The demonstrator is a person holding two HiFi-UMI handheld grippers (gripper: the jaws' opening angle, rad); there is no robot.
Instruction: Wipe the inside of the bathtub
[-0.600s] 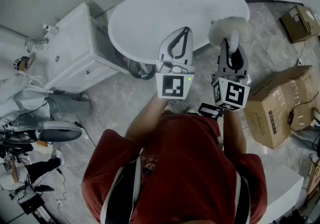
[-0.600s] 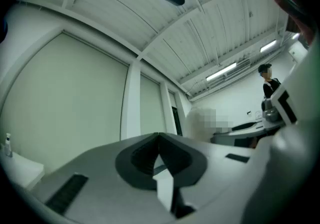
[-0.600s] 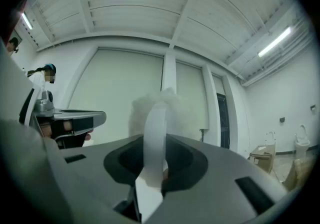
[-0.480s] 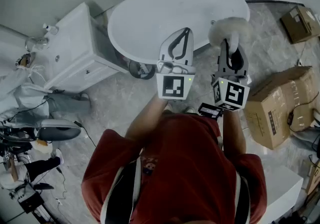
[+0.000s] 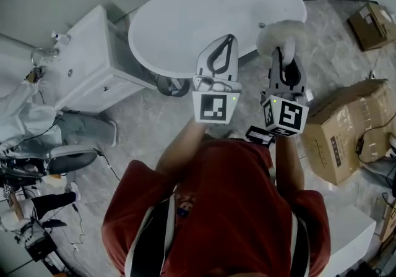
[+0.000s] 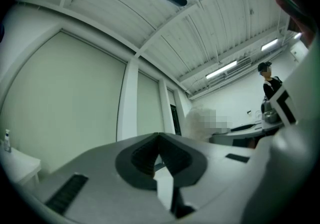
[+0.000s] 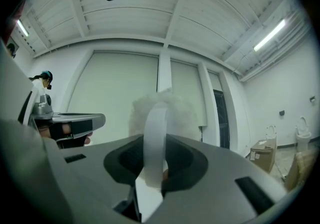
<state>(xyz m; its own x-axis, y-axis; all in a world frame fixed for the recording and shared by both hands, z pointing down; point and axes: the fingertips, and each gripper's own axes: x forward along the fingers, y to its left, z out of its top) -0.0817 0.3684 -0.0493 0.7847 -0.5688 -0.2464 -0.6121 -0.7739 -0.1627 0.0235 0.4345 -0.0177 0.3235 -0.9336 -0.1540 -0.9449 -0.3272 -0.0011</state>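
The white oval bathtub (image 5: 185, 16) lies ahead of me, seen from above in the head view. My left gripper (image 5: 230, 38) is held over the tub's near rim, its jaws shut with nothing between them; in the left gripper view it (image 6: 159, 137) points up at the ceiling. My right gripper (image 5: 282, 54) is shut on the white handle (image 7: 155, 138) of a fluffy white duster (image 5: 282, 33), whose head sits at the tub's near right rim. The right gripper view shows the duster (image 7: 162, 108) sticking up past the right gripper (image 7: 155, 163).
A white cabinet (image 5: 86, 65) stands left of the tub. Cardboard boxes (image 5: 346, 127) sit on the marble floor at right, another box (image 5: 371, 22) farther back. A chair and cables crowd the left edge. Another person (image 6: 270, 82) stands in the room.
Both grippers keep the same pose. The tub and cabinet have slid slightly left and up in the head view. The duster stays gripped.
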